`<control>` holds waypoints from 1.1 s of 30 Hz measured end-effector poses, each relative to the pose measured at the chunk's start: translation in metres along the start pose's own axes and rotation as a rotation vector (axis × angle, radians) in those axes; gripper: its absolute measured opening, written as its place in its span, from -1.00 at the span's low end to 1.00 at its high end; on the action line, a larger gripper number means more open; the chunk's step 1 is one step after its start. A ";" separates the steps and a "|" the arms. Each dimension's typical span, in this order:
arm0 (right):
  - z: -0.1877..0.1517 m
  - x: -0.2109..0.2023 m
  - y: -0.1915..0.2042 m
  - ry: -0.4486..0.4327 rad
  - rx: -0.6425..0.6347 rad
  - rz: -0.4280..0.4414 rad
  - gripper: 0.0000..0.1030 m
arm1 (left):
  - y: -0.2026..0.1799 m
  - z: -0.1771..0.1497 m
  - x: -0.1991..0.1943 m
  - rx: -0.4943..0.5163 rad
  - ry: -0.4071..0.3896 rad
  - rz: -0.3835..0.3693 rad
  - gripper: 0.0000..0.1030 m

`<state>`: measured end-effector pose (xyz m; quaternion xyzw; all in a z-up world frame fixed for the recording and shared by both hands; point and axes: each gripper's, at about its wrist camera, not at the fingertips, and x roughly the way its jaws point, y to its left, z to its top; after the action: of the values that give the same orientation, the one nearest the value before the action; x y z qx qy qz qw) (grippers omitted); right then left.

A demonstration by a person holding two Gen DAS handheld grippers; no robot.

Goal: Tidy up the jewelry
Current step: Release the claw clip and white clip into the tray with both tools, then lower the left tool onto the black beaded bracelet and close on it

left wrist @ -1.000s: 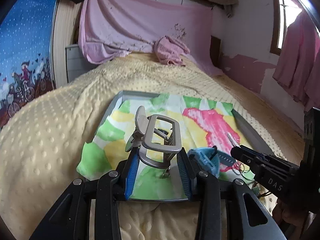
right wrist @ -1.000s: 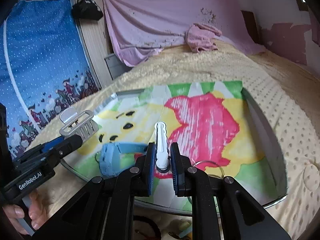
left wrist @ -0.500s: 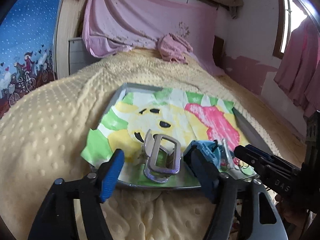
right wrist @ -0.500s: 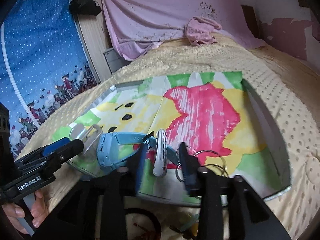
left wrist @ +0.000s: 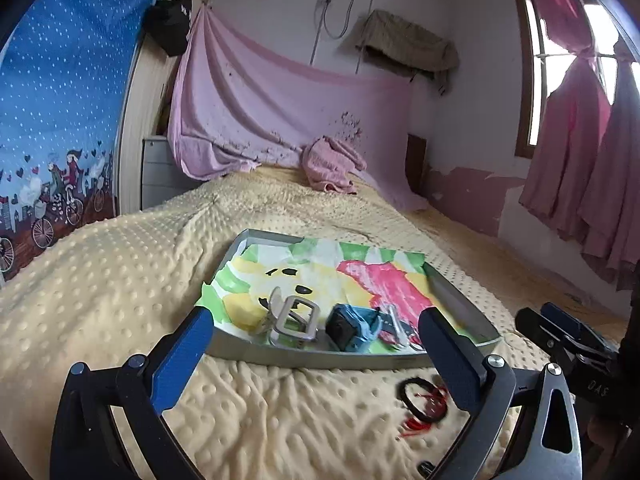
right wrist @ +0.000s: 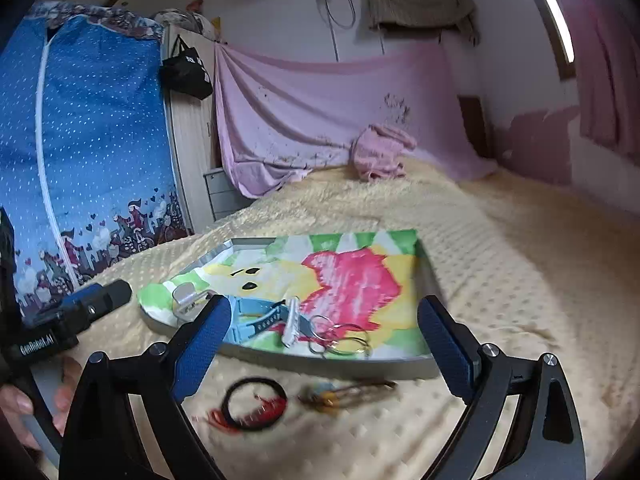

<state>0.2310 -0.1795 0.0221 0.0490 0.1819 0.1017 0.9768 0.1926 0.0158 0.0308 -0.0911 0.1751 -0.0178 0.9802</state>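
A grey tray point(left wrist: 460, 304) lined with a colourful painted sheet lies on the bed. In it lie a silver clip point(left wrist: 294, 318), a blue watch point(left wrist: 354, 326) and a white clip point(right wrist: 291, 320) beside metal rings point(right wrist: 340, 338). My left gripper point(left wrist: 316, 354) is open and empty, drawn back in front of the tray's near edge. My right gripper point(right wrist: 324, 346) is open and empty too. On the blanket before the tray lie a black ring with red cord point(right wrist: 250, 402) and a brown-and-yellow hair clip point(right wrist: 348, 392).
The yellow dotted blanket point(left wrist: 100, 280) covers the bed. A pink cloth bundle point(left wrist: 332, 166) lies at the far end by the draped pink sheet. A blue patterned curtain point(right wrist: 80, 140) hangs at the left. The other gripper point(left wrist: 576, 344) shows at the right of the left wrist view.
Both grippers opened and let go: the silver clip and the white clip now lie in the tray. Both grippers pulled back and up, away from the tray.
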 end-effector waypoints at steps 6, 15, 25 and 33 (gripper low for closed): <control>-0.007 -0.047 -0.005 -0.026 -0.067 -0.016 0.89 | -0.016 -0.017 -0.024 0.047 -0.017 -0.010 1.00; -0.025 -0.092 -0.020 -0.032 -0.145 -0.032 0.90 | -0.035 -0.047 -0.055 0.111 -0.016 -0.034 1.00; -0.030 -0.102 -0.032 -0.028 -0.139 -0.033 0.90 | -0.057 -0.060 -0.067 0.198 -0.015 -0.061 1.00; -0.032 -0.095 -0.040 -0.001 -0.121 -0.009 0.90 | -0.062 -0.065 -0.053 0.198 0.089 -0.144 1.00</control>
<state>0.1402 -0.2375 0.0200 -0.0109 0.1750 0.1081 0.9785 0.1196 -0.0531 0.0002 -0.0053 0.2087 -0.1092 0.9718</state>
